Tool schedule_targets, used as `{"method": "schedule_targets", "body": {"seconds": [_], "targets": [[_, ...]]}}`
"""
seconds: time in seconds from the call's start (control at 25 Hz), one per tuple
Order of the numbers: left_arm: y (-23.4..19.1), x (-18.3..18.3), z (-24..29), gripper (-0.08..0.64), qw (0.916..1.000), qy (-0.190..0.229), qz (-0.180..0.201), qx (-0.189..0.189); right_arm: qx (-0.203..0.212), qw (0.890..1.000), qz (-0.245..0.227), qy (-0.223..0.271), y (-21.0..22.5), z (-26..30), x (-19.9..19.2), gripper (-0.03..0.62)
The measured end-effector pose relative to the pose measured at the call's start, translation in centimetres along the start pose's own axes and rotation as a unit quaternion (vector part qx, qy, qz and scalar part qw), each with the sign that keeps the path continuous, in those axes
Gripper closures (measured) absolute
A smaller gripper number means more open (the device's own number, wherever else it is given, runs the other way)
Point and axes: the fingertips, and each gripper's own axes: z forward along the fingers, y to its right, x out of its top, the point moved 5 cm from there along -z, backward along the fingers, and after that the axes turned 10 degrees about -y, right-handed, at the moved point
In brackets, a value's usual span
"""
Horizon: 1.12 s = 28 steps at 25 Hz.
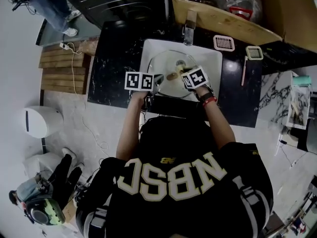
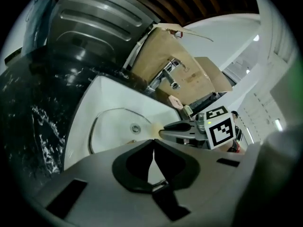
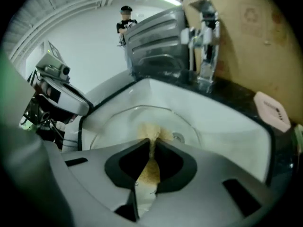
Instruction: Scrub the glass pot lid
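Observation:
A clear glass pot lid with a thin metal rim rests tilted in the white sink. My left gripper is at the lid's near left edge. Its jaws are shut there, and the rim curves in under them. My right gripper hangs over the middle of the lid, shut on a tan scrubbing sponge. In the right gripper view the sponge sticks out past the fingertips towards the glass. The left gripper view shows the right gripper and the sponge beyond my closed left jaws.
A chrome faucet stands at the back of the sink, with a cardboard box behind it. The black marble counter holds a white grid pad and a small brush. A large dark bin stands at the back left.

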Motion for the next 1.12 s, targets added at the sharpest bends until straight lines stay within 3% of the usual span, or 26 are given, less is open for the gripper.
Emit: {"method": "schedule_targets", "body": {"seconds": [0.12,0.2,0.32,0.44,0.72,0.96,1.04,1.12], "targets": [[1.9,2.2,-0.5,0.540,0.9989,0.028,0.038,-0.004,-0.031,0.997,0.047,0.060,1.7,-4.9,-0.2,0.546],[3.8,3.7,-0.9,0.540,0.9951,0.046,0.087,0.001,-0.049,0.991,0.077,0.099,3.2,-8.2,-0.9,0.546],[6.7,6.2,-1.8,0.540,0.9848,0.084,0.150,0.022,-0.075,0.979,0.105,0.160,5.2,-12.7,-1.8,0.546],[10.1,8.7,-2.9,0.540,0.9726,0.142,0.182,0.027,-0.102,0.962,0.127,0.219,6.9,-17.5,-2.0,0.546],[16.9,13.1,-5.8,0.540,0.9315,0.269,0.239,0.055,-0.154,0.926,0.133,0.318,8.7,-25.9,-1.0,0.546],[21.0,14.4,-8.6,0.540,0.8800,0.373,0.282,0.083,-0.216,0.876,0.126,0.412,9.7,-31.3,-0.3,0.546],[21.8,14.4,-9.1,0.540,0.8672,0.393,0.291,0.095,-0.235,0.863,0.120,0.431,9.8,-32.5,-0.4,0.546],[22.2,14.2,-9.4,0.540,0.8598,0.403,0.297,0.103,-0.253,0.852,0.111,0.444,9.6,-33.4,-0.4,0.546]]}}
